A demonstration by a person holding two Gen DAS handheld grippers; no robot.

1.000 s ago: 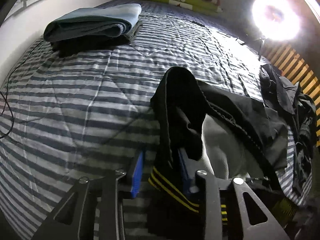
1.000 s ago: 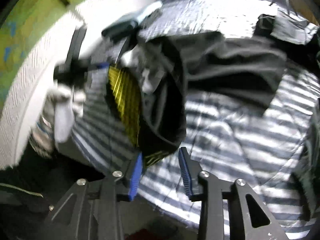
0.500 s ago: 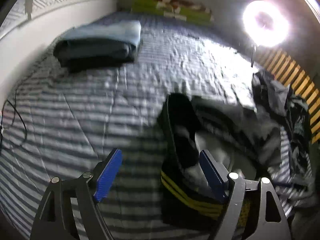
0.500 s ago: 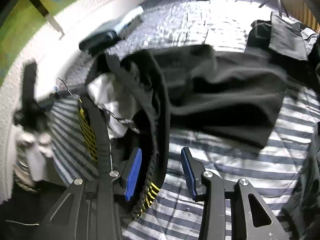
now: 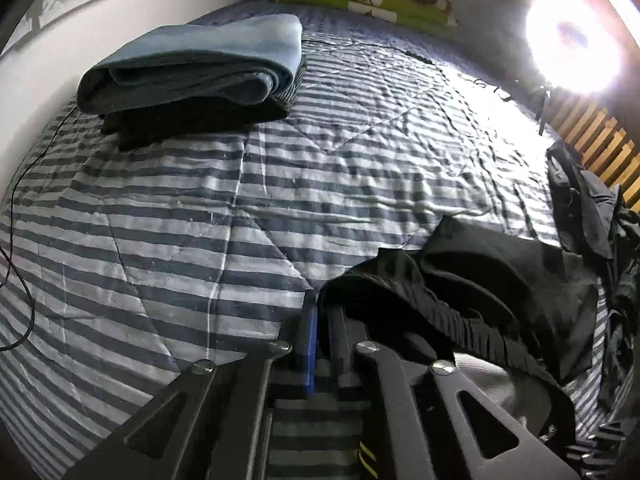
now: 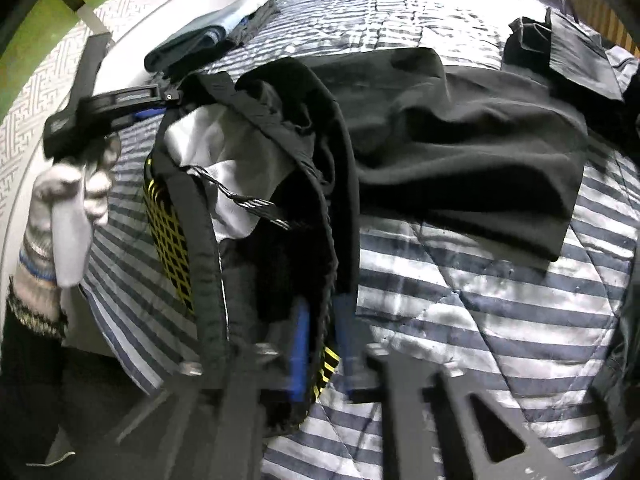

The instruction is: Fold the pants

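Note:
Black pants (image 5: 500, 280) with a yellow-striped waistband and white lining lie bunched on the striped quilt (image 5: 200, 220). My left gripper (image 5: 322, 308) is shut on the waistband's edge, its blue pads nearly touching. In the right wrist view the pants (image 6: 460, 152) hang open at the waist, with the legs spread over the bed behind. My right gripper (image 6: 322, 332) is shut on the near side of the waistband. The left gripper (image 6: 112, 104), held by a gloved hand (image 6: 68, 200), grips the far side of the waistband.
A folded stack of blue and dark clothes (image 5: 192, 68) lies at the back left by the wall. A heap of dark garments (image 5: 592, 208) sits at the right edge near wooden slats. A bright ring light (image 5: 572, 40) glares at back right. A thin cable (image 5: 16, 184) runs along the left.
The left gripper opened wide half a second ago, dropped closer to the quilt, and has shut on the waistband edge. The right gripper's fingers have closed on the waistband.

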